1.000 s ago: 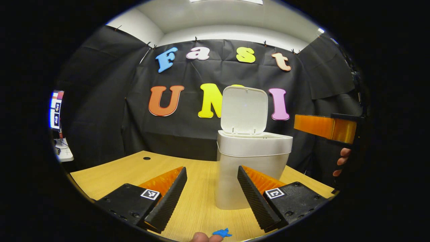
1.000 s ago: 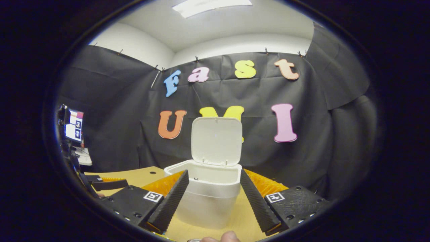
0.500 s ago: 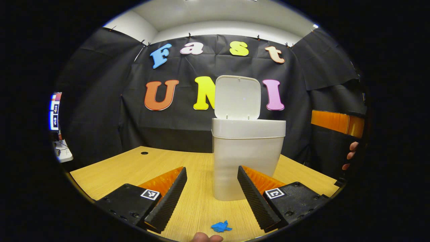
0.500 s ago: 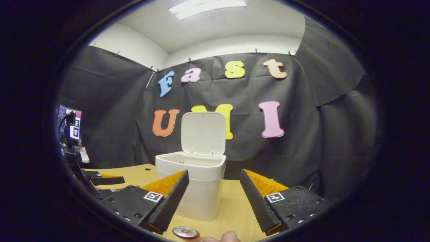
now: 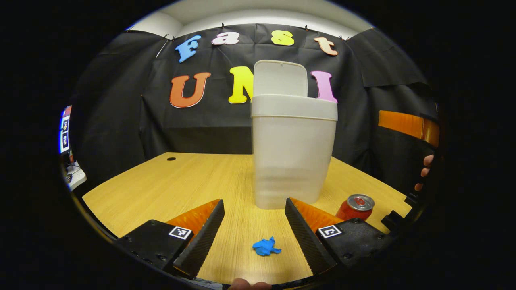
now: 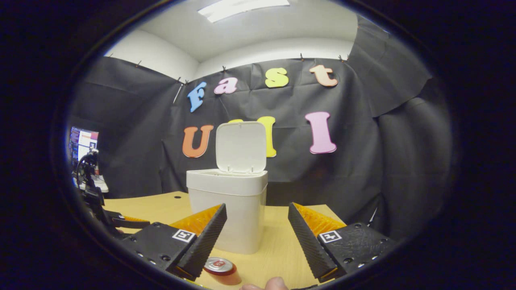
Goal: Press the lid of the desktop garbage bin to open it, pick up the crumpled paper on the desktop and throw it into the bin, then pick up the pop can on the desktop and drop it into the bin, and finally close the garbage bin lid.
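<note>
A white bin [image 5: 293,153] stands on the wooden desk with its lid [image 5: 279,78] raised upright; the right gripper view shows the bin [image 6: 227,209] and lid [image 6: 241,147] too. A small blue crumpled paper [image 5: 265,247] lies on the desk between the fingers of my open left gripper [image 5: 254,231], which hovers low and close in front of it. A red pop can [image 5: 355,206] stands right of the bin; in the right gripper view the can [image 6: 221,270] sits just below my open right gripper [image 6: 256,237]. The right gripper [image 5: 407,127] also appears at the far right, held by a hand.
The wooden desk [image 5: 177,185] runs left of the bin, with a small cable hole [image 5: 171,158] near its back edge. A monitor [image 6: 82,143] and stand sit off the desk's left side. Black cloth closes the back and right.
Both grippers have dropped lower and pulled back from the bin. The blue paper has come further into view between my left fingers, and the can has appeared in both views.
</note>
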`<control>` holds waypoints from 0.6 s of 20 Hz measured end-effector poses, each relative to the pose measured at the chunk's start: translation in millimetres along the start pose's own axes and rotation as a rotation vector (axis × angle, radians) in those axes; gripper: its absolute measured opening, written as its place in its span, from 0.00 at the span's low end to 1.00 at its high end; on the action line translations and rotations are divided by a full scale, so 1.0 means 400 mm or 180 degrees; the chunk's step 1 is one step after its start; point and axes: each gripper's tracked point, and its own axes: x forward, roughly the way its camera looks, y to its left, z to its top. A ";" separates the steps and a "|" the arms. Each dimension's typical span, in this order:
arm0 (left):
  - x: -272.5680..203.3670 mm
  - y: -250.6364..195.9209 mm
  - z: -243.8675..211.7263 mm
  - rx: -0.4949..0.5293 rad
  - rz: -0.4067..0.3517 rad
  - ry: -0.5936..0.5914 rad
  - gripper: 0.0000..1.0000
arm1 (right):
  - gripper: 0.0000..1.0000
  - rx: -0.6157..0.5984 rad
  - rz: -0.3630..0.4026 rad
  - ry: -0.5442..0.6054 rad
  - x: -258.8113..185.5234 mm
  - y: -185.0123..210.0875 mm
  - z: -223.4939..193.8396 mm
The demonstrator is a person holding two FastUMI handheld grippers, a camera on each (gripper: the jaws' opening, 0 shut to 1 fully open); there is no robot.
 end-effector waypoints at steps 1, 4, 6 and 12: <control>0.001 -0.008 -0.025 0.0010 -0.0016 0.0075 0.98 | 0.95 -0.0002 -0.0030 0.0017 -0.006 -0.008 -0.012; 0.002 -0.034 -0.097 -0.0007 -0.0094 0.0279 0.98 | 0.97 -0.0009 -0.0102 0.0055 -0.023 -0.035 -0.049; 0.003 -0.044 -0.127 -0.0043 -0.0120 0.0365 0.98 | 0.97 0.0019 -0.0106 0.0068 -0.033 -0.044 -0.064; 0.018 -0.040 -0.184 -0.0116 -0.0077 0.0543 0.98 | 0.95 0.0056 -0.0097 0.0097 -0.048 -0.059 -0.103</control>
